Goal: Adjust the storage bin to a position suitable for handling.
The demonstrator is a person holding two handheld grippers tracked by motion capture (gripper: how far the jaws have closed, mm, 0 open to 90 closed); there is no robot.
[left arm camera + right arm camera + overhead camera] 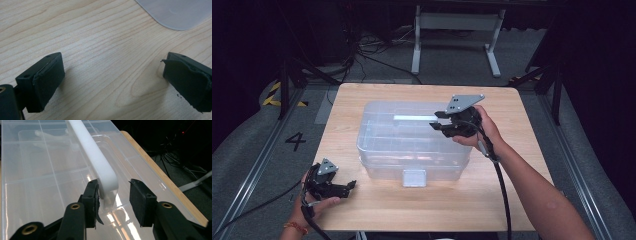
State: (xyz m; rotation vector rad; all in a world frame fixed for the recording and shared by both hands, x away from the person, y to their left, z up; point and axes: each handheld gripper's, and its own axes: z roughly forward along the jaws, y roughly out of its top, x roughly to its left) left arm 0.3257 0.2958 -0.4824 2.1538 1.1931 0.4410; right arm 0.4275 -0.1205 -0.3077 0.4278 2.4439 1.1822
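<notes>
— So, which gripper is placed for the box?

— Start nearest you: your left gripper rests at about 7 o'clock on the table, jaws wide apart over bare wood, nothing between them. In the left gripper view, a rounded corner of translucent plastic shows at 1 o'clock; the rest runs out of the picture. Farther off, your right gripper sits over the clear storage box at the table's middle, so your right hand is the nearer one.

— And the handle?

— The white handle runs from 6 toward 12 o'clock in the right gripper view, straight away from your jaws. They straddle its near end, part-closed; the left pad touches it, while the right pad stands clear.

— Anything you can't read?

— Whether the compartments hold anything; glare and cloudy plastic hide that. The latch at the box's near side looks down, though I can't be sure.
</notes>
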